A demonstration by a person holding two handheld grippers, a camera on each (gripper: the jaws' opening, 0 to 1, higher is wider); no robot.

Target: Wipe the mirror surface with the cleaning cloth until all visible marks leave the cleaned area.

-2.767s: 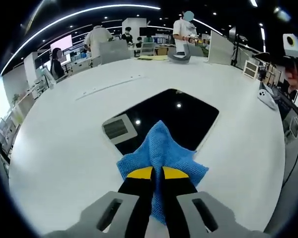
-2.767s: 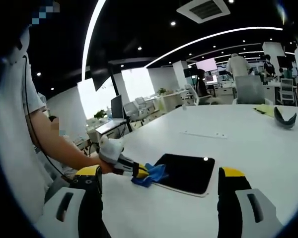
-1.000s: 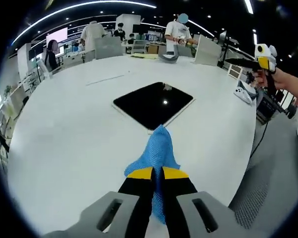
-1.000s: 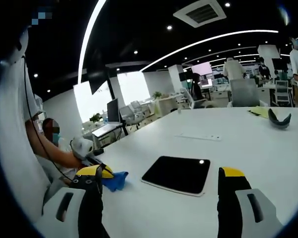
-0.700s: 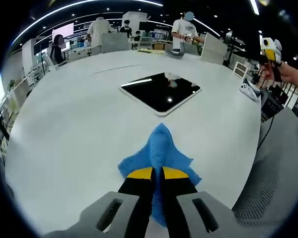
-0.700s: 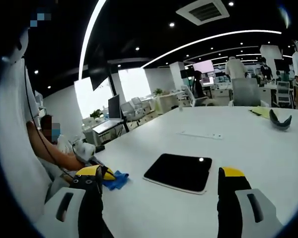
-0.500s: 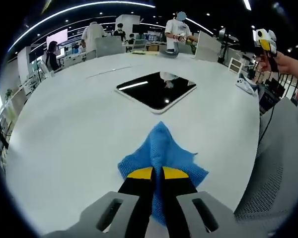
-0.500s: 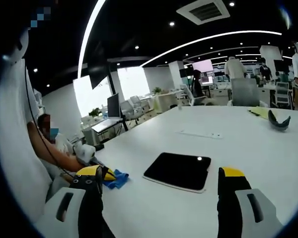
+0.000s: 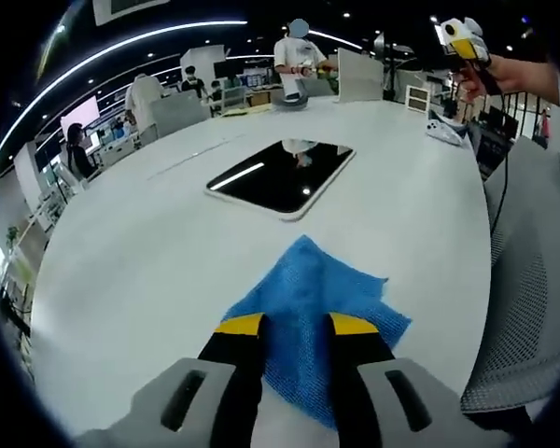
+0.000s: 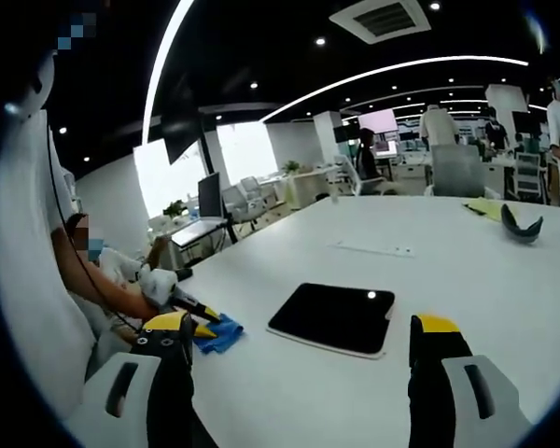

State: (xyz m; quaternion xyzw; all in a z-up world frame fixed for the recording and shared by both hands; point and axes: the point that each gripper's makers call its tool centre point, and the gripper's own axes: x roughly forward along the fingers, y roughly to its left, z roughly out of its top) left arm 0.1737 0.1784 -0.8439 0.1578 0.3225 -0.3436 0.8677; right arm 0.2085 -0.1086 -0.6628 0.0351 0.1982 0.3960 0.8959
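The blue cleaning cloth (image 9: 310, 308) lies spread on the white table (image 9: 131, 252), near the edge and well apart from the mirror (image 9: 280, 175); the left gripper (image 9: 296, 329) sits over it, jaws parted, seemingly not pinching it; the right gripper (image 10: 299, 338) hangs above the table, jaws wide, holding nothing.

We note a bright blue cloth (image 9: 310, 308) with a fine woven mesh texture on the plain white table (image 9: 149, 252). The mirror (image 9: 282, 175) reads glossy black with a thin pale rim and small white light spots. The left gripper (image 9: 294, 336) has black jaws capped in yellow on grey bodies; the right gripper (image 10: 303, 347) shows the same black, yellow and grey. A dark grey curved object (image 10: 520, 224) sits on the far white tabletop.
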